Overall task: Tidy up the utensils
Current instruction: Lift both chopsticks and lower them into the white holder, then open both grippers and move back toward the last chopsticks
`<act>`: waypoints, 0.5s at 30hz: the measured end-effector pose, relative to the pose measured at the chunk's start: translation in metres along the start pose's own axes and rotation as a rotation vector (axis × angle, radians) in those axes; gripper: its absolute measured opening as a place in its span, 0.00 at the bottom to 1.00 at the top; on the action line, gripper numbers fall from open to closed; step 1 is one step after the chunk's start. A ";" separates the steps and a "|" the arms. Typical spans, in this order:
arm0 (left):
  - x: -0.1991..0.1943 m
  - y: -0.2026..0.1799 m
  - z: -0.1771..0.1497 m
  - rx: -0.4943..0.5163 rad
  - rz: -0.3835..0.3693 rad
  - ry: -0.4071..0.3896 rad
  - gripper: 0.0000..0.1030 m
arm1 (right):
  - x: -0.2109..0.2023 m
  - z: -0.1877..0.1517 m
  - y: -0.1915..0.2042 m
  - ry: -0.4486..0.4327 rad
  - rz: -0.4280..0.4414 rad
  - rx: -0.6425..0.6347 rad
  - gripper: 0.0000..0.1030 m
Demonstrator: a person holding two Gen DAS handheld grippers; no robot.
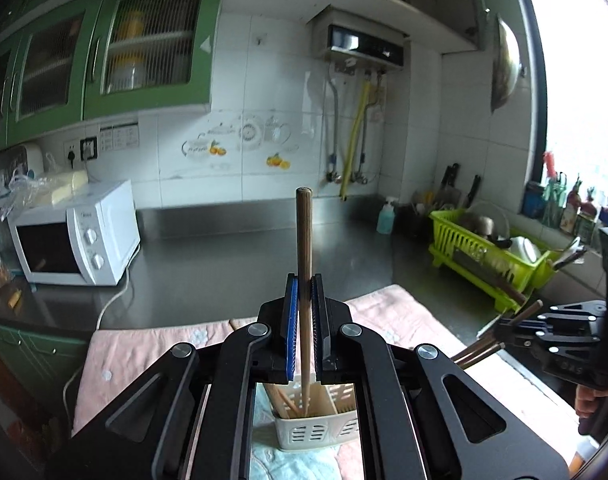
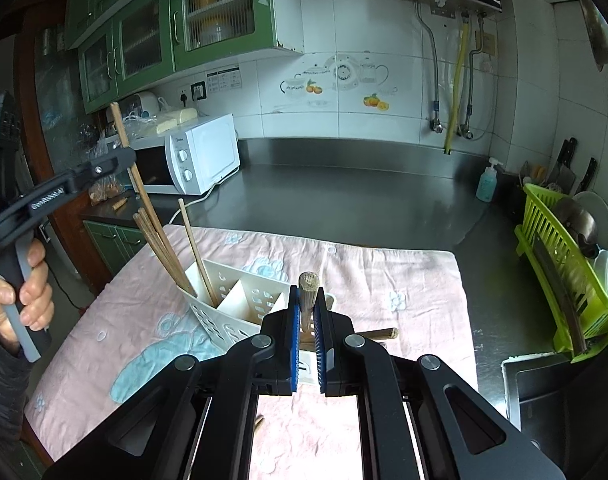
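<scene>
Pinching a brown chopstick (image 1: pixel 304 232) tight in the left gripper (image 1: pixel 304 292), about halfway along the stick. Standing it nearly straight up, thick end high, thin end down inside the white holder (image 1: pixel 315 432). Dipping into the box at the holder's left end, beside a few other chopsticks (image 2: pixel 192 240) leaning there. For the holder's place: on the pink towel (image 2: pixel 383 272), near its middle and a little toward its left edge, with the towel spread over the near edge of the shiny counter (image 2: pixel 343 192).

Squeezing another chopstick (image 2: pixel 308 282) in the right gripper (image 2: pixel 307 300), closed on it too, blunt end poking up toward the camera. Maybe gripping more than one stick there; hard to tell. Hovering just in front of the holder, closer to its right end boxes, with no sticks showing in those.

Probably in the middle of dropping the left stick in. Lined up well: long way of the stick up and down, box right below the fingers. So just let go, or lower a bit first, and watch for bumping the sticks leaning in that box. Then bring the right stick over, tipped upright, thin end first. Careful with the light holder: easy to knock over with a sideways push.
</scene>
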State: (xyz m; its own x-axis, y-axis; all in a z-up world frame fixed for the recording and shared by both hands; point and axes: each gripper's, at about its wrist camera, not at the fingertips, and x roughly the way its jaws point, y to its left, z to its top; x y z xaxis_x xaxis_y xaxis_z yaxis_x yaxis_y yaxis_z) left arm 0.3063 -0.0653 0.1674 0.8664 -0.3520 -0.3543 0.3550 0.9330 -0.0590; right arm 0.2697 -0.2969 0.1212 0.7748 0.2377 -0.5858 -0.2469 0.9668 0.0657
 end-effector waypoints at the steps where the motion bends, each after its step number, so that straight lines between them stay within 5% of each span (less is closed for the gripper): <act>1: 0.004 0.001 -0.002 0.000 0.005 0.008 0.05 | 0.003 -0.001 0.000 0.005 0.003 0.003 0.06; 15: 0.010 0.003 -0.018 -0.001 -0.020 0.058 0.10 | 0.015 -0.007 0.004 0.013 0.006 0.005 0.09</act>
State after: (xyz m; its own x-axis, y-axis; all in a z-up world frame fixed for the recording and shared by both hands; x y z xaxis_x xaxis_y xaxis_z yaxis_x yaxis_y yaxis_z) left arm 0.3092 -0.0649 0.1467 0.8371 -0.3659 -0.4067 0.3720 0.9258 -0.0673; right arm 0.2763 -0.2897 0.1074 0.7660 0.2419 -0.5956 -0.2482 0.9659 0.0730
